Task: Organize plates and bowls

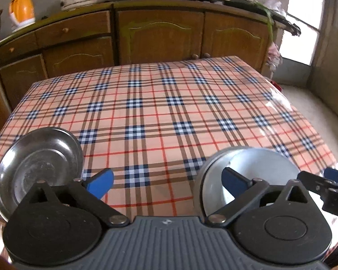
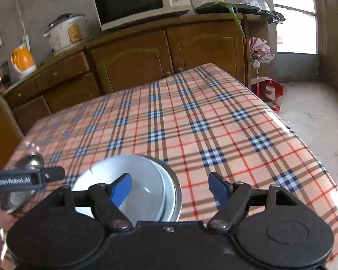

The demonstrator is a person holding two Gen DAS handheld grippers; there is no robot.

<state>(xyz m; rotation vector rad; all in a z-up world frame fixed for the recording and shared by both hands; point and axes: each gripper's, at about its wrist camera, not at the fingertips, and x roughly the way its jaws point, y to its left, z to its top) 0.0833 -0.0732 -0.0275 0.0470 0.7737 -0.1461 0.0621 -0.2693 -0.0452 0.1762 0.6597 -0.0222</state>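
A shallow steel plate lies on the plaid tablecloth at the near left. To its right stands a stack with a white bowl on top. In the right wrist view the same white bowl sits inside a wider steel dish. My left gripper is open above the cloth between plate and stack, holding nothing; its right pad overlaps the bowl's left side. My right gripper is open too, and the stack's right rim lies between its blue pads, untouched. Each gripper shows at the edge of the other's view.
The plaid-covered table stretches away to a wooden cabinet. On the cabinet stand a microwave, a rice cooker and an orange kettle. The table's right edge drops to the floor, where a red bag lies.
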